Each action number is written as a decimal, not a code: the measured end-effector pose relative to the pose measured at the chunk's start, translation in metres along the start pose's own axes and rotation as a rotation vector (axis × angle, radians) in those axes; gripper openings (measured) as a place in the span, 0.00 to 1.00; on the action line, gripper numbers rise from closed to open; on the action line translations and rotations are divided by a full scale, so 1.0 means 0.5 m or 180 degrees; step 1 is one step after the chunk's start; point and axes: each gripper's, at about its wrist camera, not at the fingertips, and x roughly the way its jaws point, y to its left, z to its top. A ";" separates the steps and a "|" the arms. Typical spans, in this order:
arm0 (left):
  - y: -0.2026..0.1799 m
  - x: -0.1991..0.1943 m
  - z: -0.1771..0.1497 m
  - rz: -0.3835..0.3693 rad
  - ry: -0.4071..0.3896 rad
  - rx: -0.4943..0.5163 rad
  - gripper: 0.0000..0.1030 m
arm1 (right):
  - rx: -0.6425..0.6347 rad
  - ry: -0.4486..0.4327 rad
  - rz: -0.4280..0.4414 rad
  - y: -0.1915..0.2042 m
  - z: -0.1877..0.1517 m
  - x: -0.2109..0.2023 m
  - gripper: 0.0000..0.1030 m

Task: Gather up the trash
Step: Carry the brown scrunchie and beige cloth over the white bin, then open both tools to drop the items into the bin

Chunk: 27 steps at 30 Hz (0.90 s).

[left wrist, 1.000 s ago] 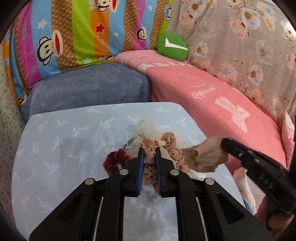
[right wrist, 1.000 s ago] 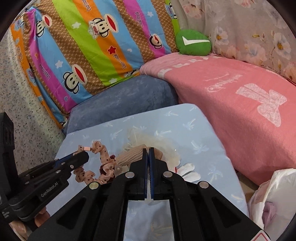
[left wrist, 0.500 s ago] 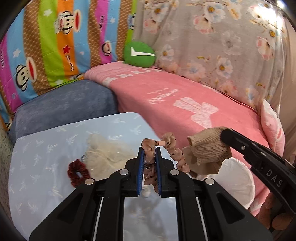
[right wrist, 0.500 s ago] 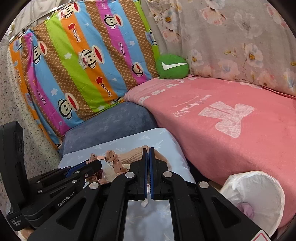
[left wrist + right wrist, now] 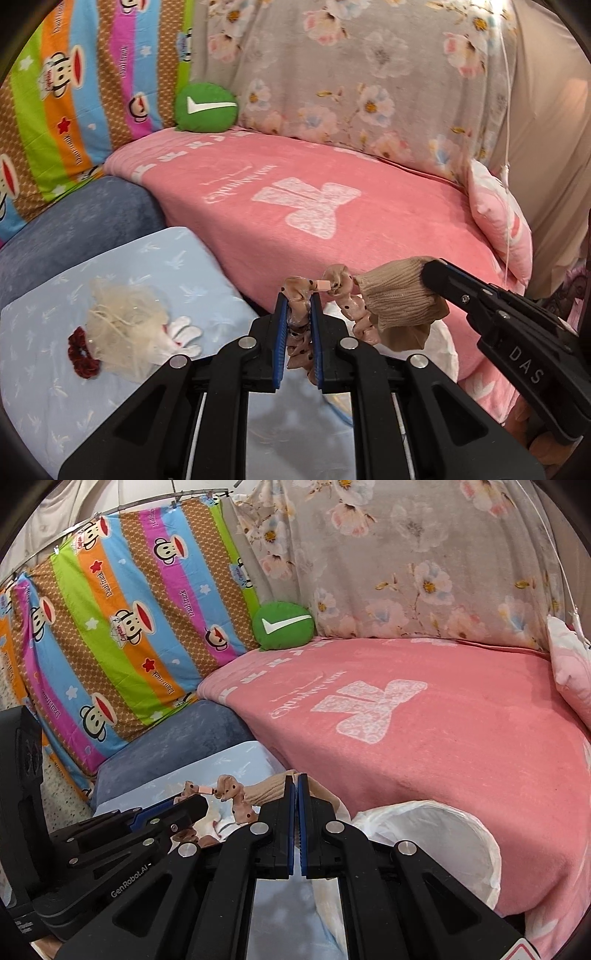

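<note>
While both loads hang above the white plastic bag (image 5: 436, 834) at five o'clock, the left tool (image 5: 298, 317) clamps a dotted pink fabric scrunchie (image 5: 343, 295) and the right tool (image 5: 296, 794) pinches a beige knitted sock (image 5: 399, 302). Judged mid-carry; next, position over the opening and release.

The left gripper (image 5: 298, 299) has its 2 blue pads clamped together on something thin. To its right, the right gripper (image 5: 296, 780) tilts downward, pads seemingly pressed fully together.
</note>
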 end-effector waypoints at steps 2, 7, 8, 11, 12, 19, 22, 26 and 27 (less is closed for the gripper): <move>-0.022 0.007 0.000 -0.0036 0.0025 0.0048 0.12 | 0.0040 -0.0009 -0.0037 -0.025 -0.003 -0.010 0.02; -0.072 0.017 0.000 -0.0132 0.0054 0.0170 0.13 | 0.0107 -0.0021 -0.0110 -0.063 -0.007 -0.023 0.02; -0.077 0.019 0.000 -0.0139 0.0060 0.0183 0.13 | 0.0120 -0.0023 -0.0121 -0.070 -0.008 -0.026 0.02; -0.098 0.026 -0.001 -0.0175 0.0082 0.0220 0.14 | 0.0166 -0.0039 -0.0149 -0.090 -0.008 -0.034 0.02; -0.104 0.029 -0.002 -0.0177 0.0103 0.0232 0.15 | 0.0194 -0.0051 -0.0156 -0.100 -0.008 -0.038 0.03; -0.129 0.042 -0.001 -0.0142 0.0117 0.0222 0.58 | 0.0294 -0.0120 -0.0217 -0.136 -0.003 -0.064 0.07; -0.132 0.043 -0.001 -0.0157 0.0112 0.0201 0.59 | 0.0314 -0.0120 -0.0230 -0.145 -0.005 -0.066 0.08; -0.130 0.045 -0.006 -0.0108 0.0123 0.0191 0.59 | 0.0295 -0.0084 -0.0215 -0.142 -0.012 -0.061 0.08; -0.126 0.044 -0.007 -0.0098 0.0124 0.0181 0.59 | 0.0289 -0.0075 -0.0205 -0.140 -0.013 -0.059 0.08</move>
